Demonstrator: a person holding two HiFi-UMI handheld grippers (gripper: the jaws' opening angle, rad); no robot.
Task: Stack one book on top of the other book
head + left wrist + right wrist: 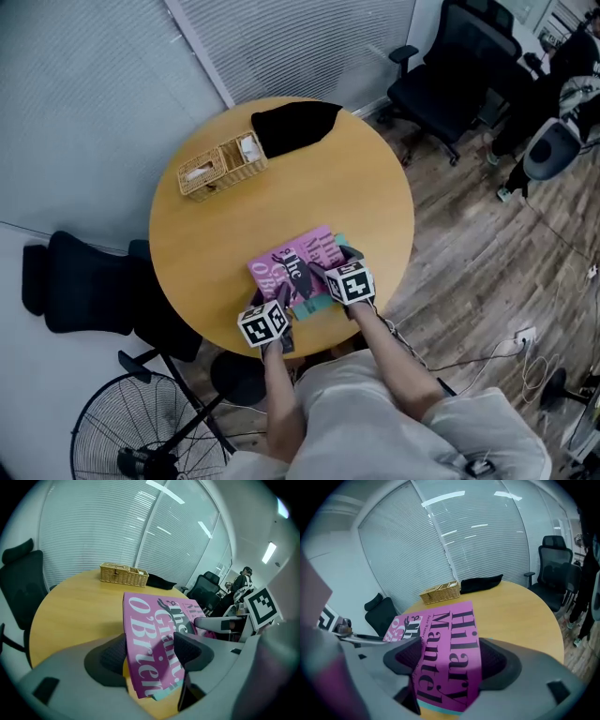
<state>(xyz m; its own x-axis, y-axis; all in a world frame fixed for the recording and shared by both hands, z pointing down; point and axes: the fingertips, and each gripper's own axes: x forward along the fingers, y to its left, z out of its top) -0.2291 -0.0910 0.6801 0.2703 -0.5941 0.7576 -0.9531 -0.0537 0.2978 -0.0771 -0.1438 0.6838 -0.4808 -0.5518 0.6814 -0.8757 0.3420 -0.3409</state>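
A pink book (298, 258) lies on top of a teal book (317, 304) at the near side of the round wooden table (211, 244). Only a thin teal strip shows under the pink cover. My left gripper (274, 298) sits at the books' near left corner. In the left gripper view that gripper (150, 653) is open, and the pink book's (154, 634) corner lies between its pads with the teal edge (161, 693) below. My right gripper (333, 264) is at the near right corner. Seen in its own view, the right gripper (447, 660) is open around the pink book (447, 634).
A wicker basket (222, 166) and a black cloth (293, 125) lie at the table's far edge. A dark chair (84, 281) stands at the left, another office chair (459, 66) at the far right. A floor fan (141, 431) is near my left side.
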